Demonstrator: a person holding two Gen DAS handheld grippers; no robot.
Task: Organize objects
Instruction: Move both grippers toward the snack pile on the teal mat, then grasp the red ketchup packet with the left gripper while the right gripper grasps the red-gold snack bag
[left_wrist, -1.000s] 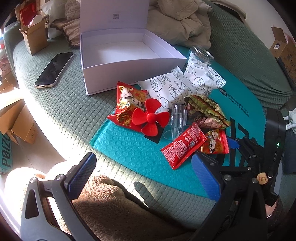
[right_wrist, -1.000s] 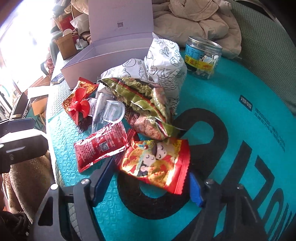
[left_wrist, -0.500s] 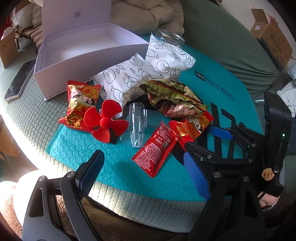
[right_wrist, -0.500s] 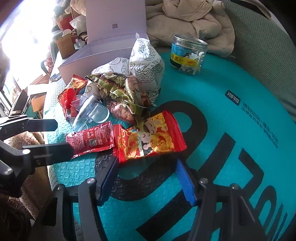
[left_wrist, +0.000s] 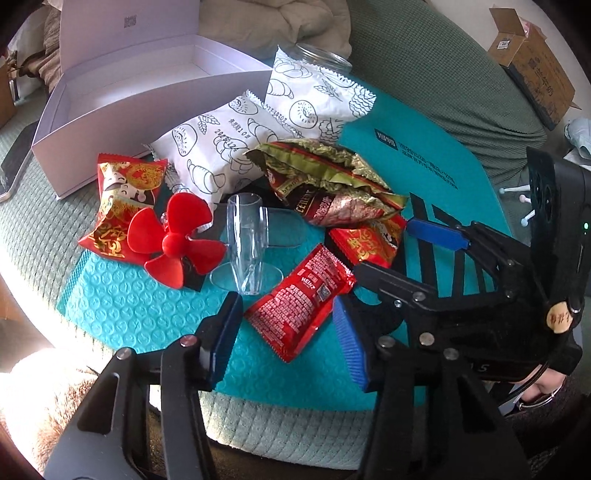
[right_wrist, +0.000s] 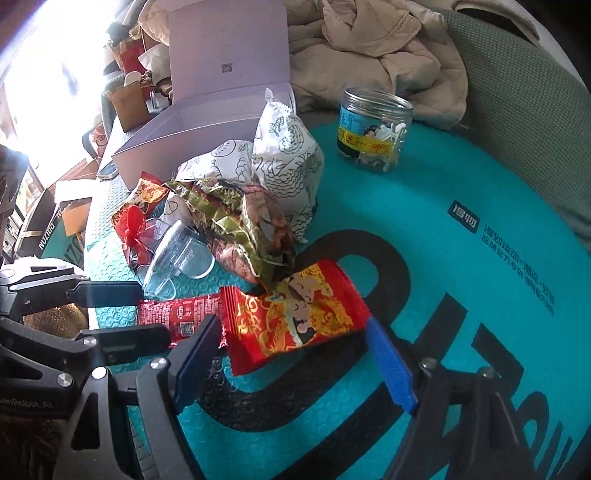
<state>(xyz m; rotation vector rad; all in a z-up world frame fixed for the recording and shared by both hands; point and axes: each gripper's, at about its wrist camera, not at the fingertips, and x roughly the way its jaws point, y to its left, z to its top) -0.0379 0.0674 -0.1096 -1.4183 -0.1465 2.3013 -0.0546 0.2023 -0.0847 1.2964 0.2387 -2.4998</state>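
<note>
Since a second ago the left tongs (left_wrist: 286, 334) have been drawing nearer to the snacks and narrowing, and now their blue pads are straddling the red ketchup sachet (left_wrist: 299, 301) without pressing it, so they are released. Meanwhile the right tongs (right_wrist: 295, 363) have been widening; the red and gold snack packet (right_wrist: 295, 317) is lying between their pads, untouched as far as can be seen, so they too are released.

Everything is resting on a teal bubble mailer (left_wrist: 122, 306) spread over a green quilted cushion (left_wrist: 37, 225). Just beyond the sachet a clear plastic cup (left_wrist: 245, 243) is lying on its side, with a red fan propeller (left_wrist: 173, 240) to its left, overlapping a second red and gold packet (left_wrist: 125, 184). Farther back two white pastry bags (left_wrist: 218, 147) are leaning against an open white box (left_wrist: 122, 92), which is sitting empty at the far left. A crumpled green and brown wrapper (left_wrist: 325, 181) is lying right of the cup. A clear jar (right_wrist: 373, 133) is standing at the far side of the mailer, apart from the heap.
</note>
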